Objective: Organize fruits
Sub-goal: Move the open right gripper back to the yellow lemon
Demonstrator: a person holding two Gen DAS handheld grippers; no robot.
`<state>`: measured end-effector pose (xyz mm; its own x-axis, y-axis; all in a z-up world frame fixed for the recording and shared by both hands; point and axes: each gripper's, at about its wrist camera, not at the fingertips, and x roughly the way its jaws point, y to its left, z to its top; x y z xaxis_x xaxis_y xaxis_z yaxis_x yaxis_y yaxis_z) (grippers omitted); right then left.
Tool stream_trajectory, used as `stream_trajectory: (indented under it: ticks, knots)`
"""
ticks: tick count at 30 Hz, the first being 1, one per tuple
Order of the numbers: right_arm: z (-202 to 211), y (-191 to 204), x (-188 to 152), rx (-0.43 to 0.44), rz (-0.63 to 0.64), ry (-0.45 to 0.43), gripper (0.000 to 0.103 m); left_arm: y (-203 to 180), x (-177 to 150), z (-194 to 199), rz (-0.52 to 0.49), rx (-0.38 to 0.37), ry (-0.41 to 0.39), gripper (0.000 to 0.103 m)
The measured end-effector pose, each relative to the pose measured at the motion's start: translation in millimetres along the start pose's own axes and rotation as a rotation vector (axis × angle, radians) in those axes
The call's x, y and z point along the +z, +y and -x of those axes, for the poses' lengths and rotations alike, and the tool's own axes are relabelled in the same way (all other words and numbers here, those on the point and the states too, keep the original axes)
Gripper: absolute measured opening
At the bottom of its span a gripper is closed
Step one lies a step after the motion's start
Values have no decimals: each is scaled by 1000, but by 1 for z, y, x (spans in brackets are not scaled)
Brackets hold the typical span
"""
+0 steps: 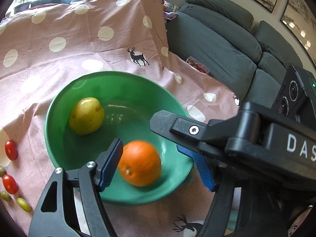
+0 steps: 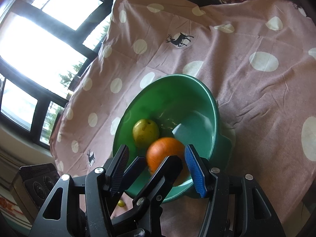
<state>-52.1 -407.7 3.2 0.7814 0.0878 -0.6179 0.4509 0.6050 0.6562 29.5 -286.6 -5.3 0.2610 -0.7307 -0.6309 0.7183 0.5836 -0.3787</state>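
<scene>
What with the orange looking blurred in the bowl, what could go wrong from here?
The orange, blurred between the left hand-held gripper's open jaws, may roll into the pear. It lies close to the green bowl's near rim, so it might bounce out onto the cloth.

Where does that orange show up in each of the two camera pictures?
Left wrist view: the orange sits low in the middle, inside the green bowl, between blue-padded jaws.
Right wrist view: the orange sits low in the middle, partly behind black jaws.
Shared landmark: the yellow-green pear in the bowl.
</scene>
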Motion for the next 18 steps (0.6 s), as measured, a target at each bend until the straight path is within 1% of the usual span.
stream_trajectory:
  ticks: [1, 5, 9, 11, 13, 16, 18]
  knots:
    - [1, 0, 0, -6, -1, -1, 61, 0, 0, 1, 1, 9, 1, 75]
    - [4, 4, -3, -60, 19, -32, 62, -1, -2, 15, -6, 58, -18, 75]
    - [7, 10, -6, -11, 37, -31, 62, 5, -9, 46, 7, 121, -59, 80]
    - [11, 19, -9, -15, 66, -37, 61, 12, -14, 64, 33, 160, -74, 81]
    - [13, 28, -14, -19, 100, -37, 61, 22, -22, 85, 73, 220, -84, 83]
    - [13, 43, -23, 13, 143, -19, 61, 39, -37, 114, 153, 342, -89, 84]
    - [12, 56, -31, 35, 182, 0, 61, 54, -54, 135, 218, 430, -93, 84]
